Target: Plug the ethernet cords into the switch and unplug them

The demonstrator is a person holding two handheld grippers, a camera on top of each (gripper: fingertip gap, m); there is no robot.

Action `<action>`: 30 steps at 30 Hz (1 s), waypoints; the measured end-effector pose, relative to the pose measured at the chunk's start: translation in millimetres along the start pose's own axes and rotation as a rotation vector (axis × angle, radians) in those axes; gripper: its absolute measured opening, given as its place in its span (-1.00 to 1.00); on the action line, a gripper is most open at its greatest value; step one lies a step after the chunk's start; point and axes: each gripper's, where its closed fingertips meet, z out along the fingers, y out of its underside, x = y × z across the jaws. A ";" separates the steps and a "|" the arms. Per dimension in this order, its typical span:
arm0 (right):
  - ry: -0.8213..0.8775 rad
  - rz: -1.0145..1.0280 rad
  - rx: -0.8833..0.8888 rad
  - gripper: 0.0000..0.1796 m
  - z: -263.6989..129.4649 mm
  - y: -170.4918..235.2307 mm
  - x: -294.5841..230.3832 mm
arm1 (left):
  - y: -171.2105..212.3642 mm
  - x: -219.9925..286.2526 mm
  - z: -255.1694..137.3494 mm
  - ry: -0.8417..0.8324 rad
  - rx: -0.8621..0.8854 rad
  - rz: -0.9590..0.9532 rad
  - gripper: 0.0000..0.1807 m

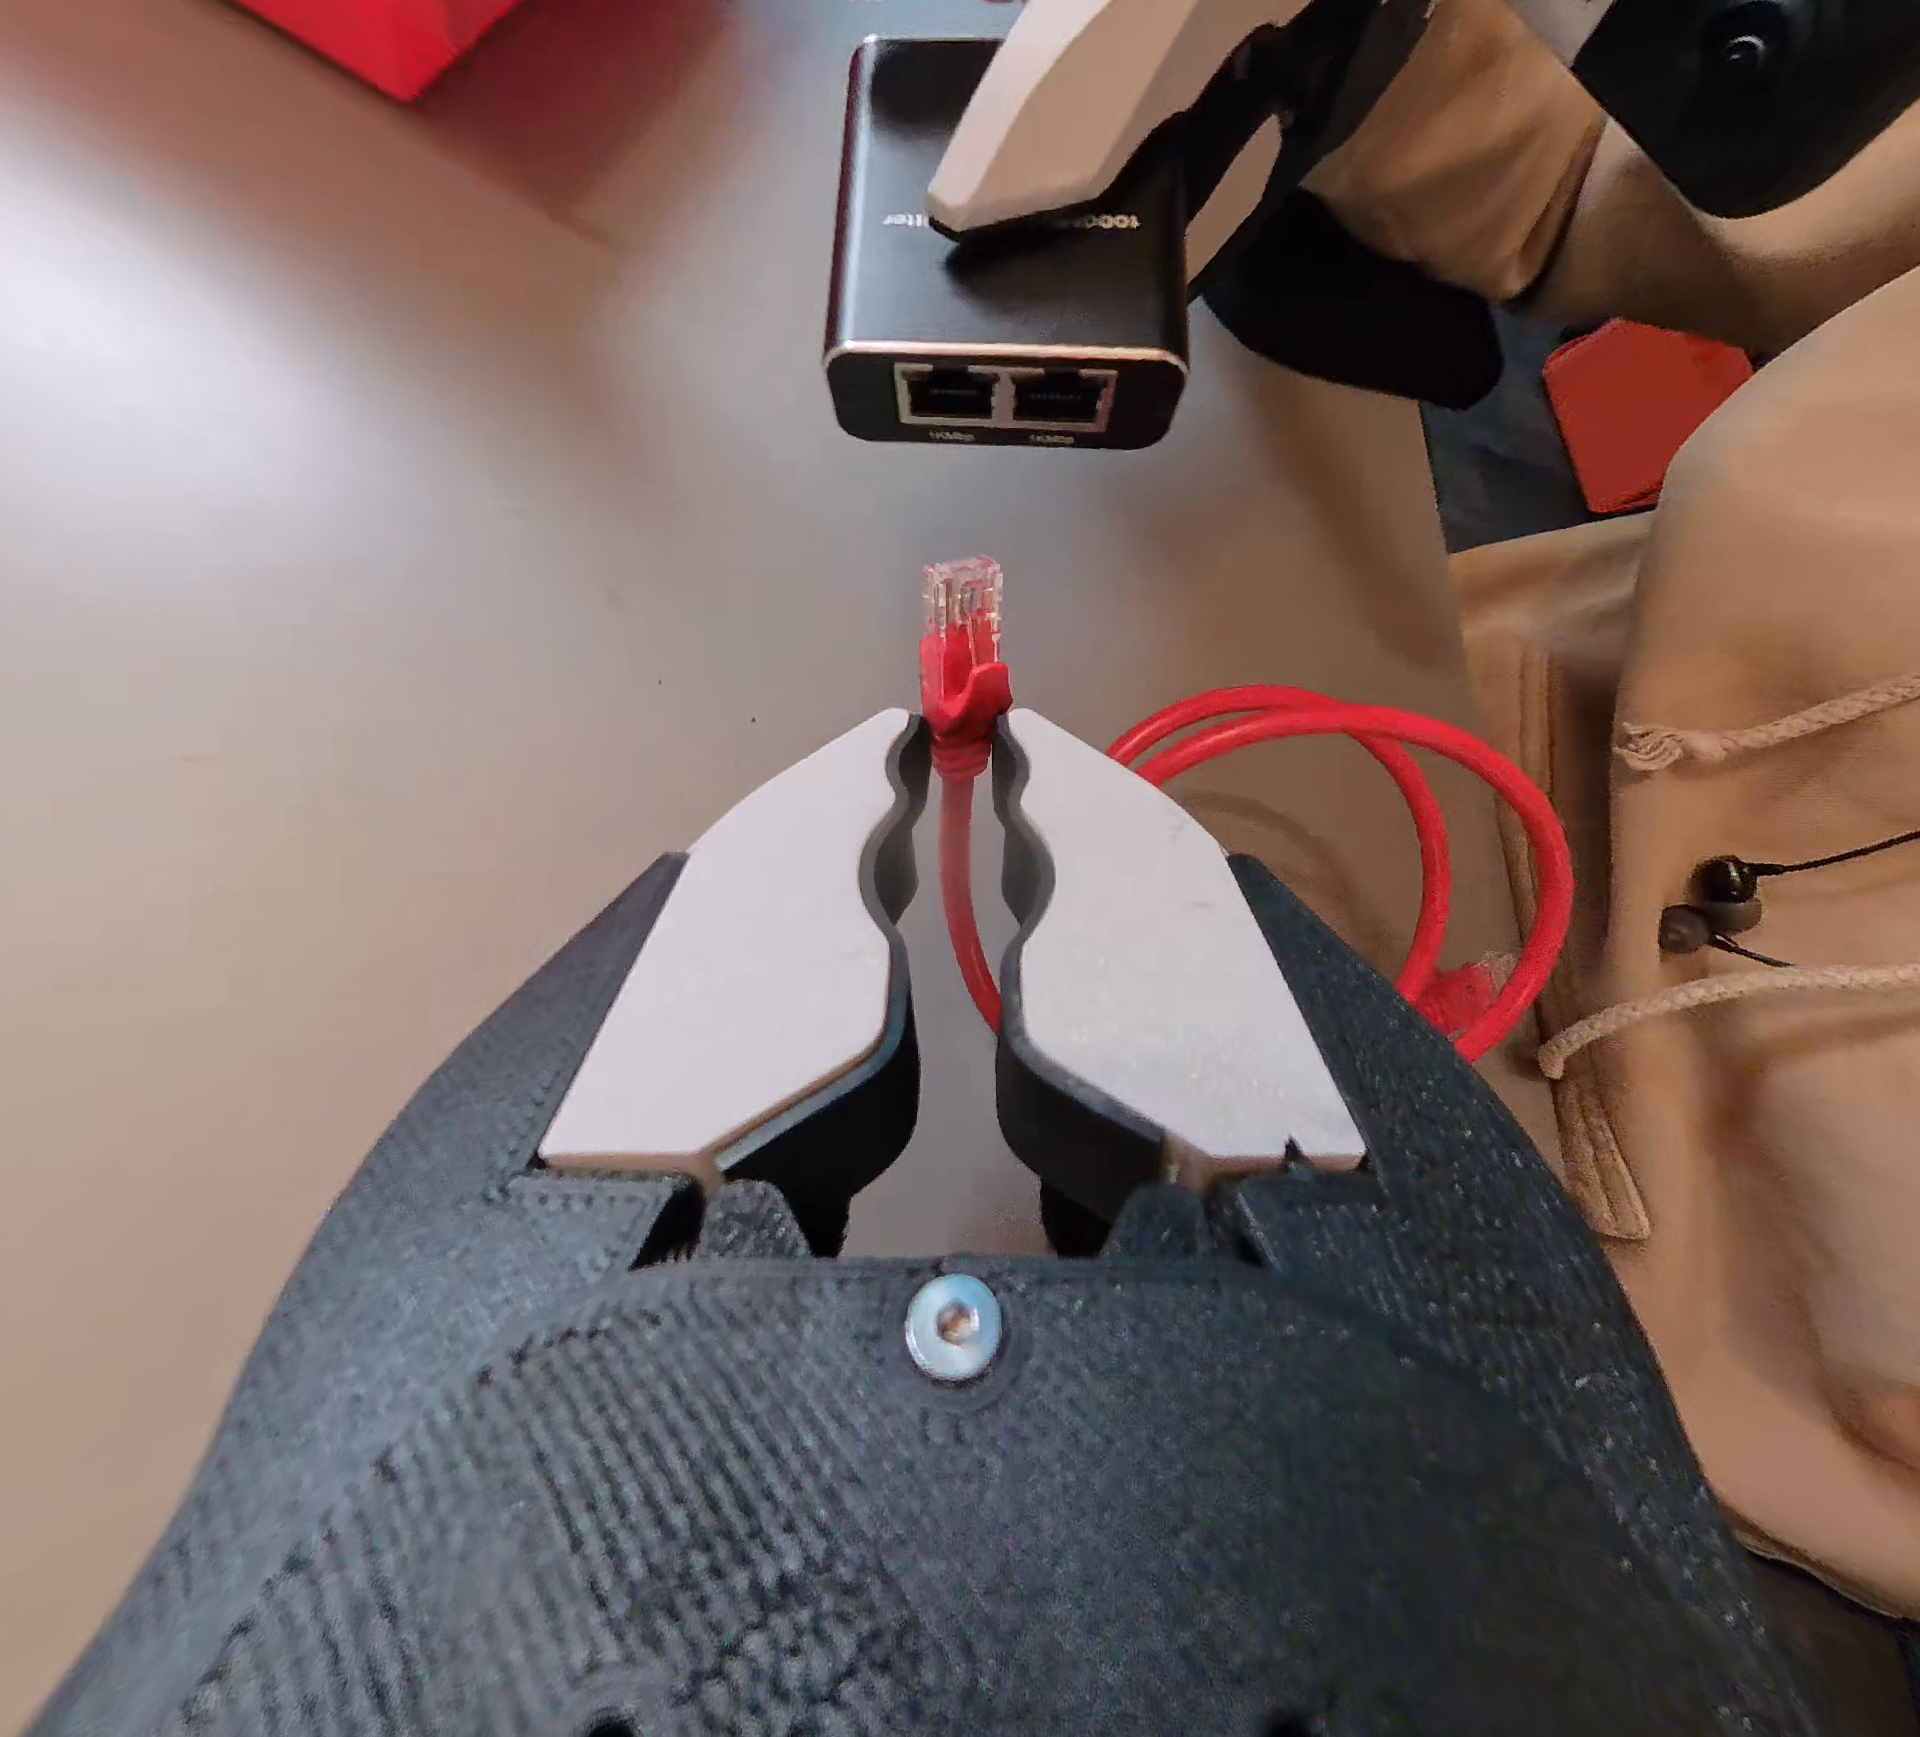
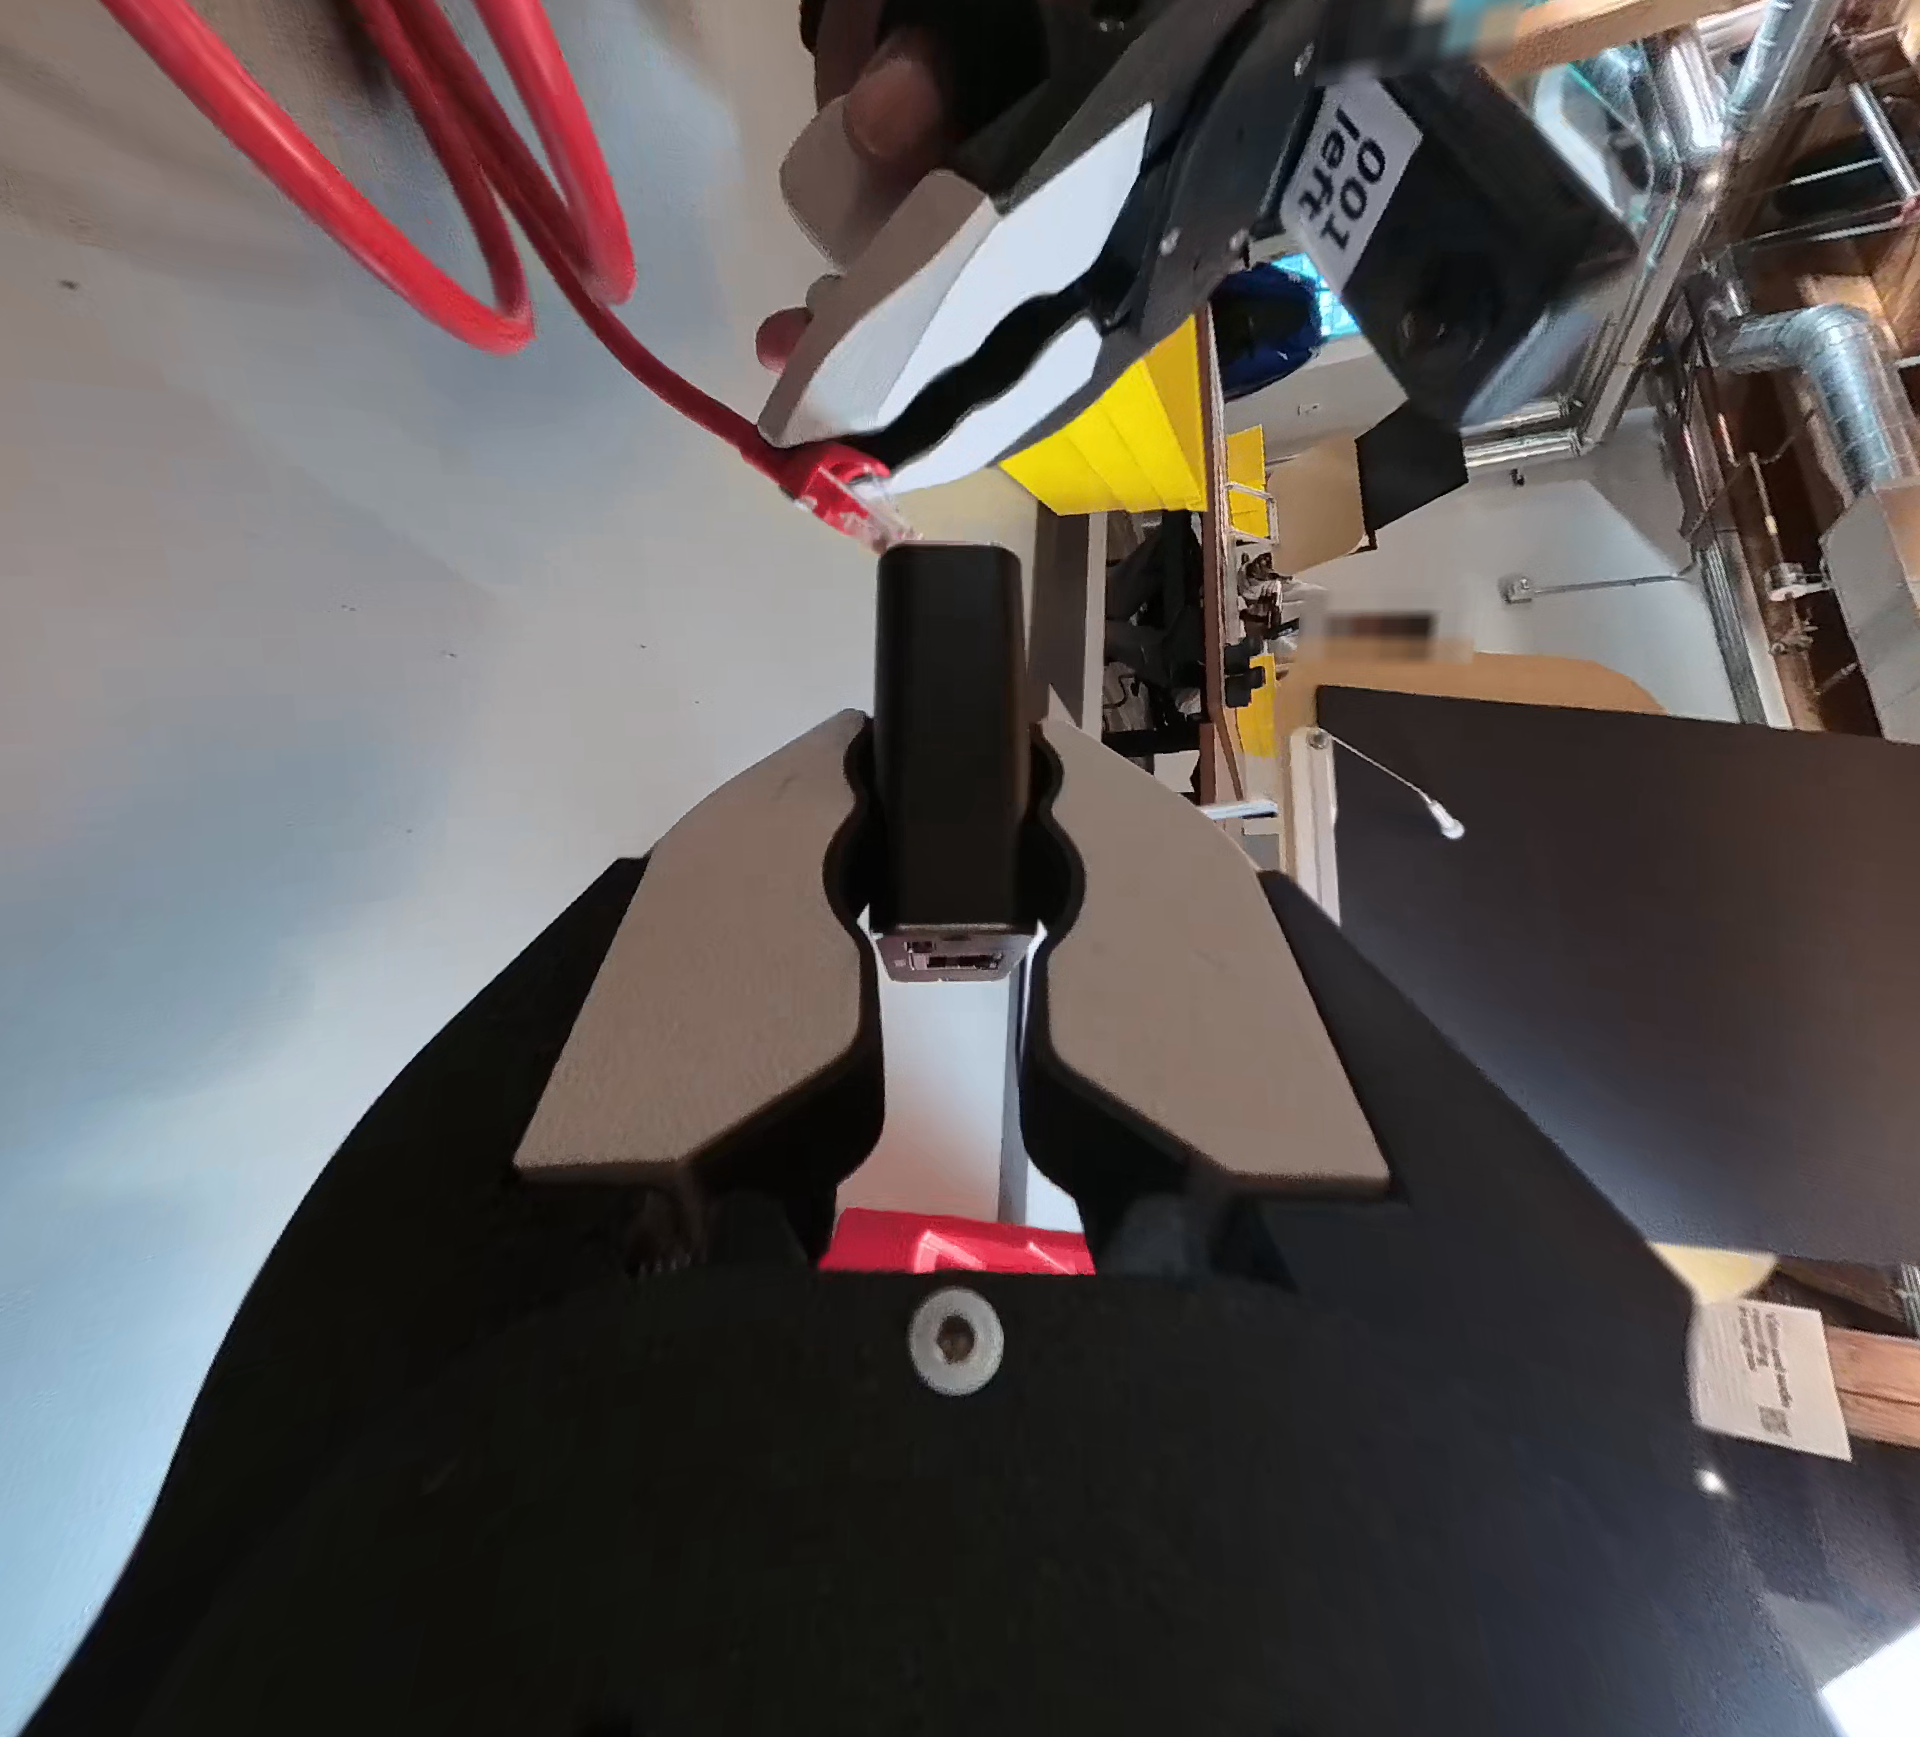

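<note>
In the left wrist view the left gripper (image 1: 954,731) sits at frame centre, its jaws closed down to a narrow slot and pinching the red boot just behind the clear plug (image 1: 964,596); the cord (image 1: 1455,814) loops away to lower right over the table (image 1: 364,544). The switch (image 1: 997,285) hangs above centre, off the table, two empty ports (image 1: 1006,394) facing the plug, well apart from it. The right gripper (image 2: 951,742), centre of its own view, is clamped on the switch's flat sides, jaws open only to the body's width. The plug looks light, rigid and brittle at its latch tab, so the boot seems the right hold: firm, close to the tip, clear of the tab. The cord is limp and will likely drag and twist the plug. The switch seems small, hard and smooth, liable to slip or pivot under insertion force.
</note>
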 end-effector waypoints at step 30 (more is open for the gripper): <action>-0.225 -0.299 0.247 -0.71 -15.4 -81.6 -69.5 | 48.4 55.5 22.5 0.458 -0.252 0.084 -0.87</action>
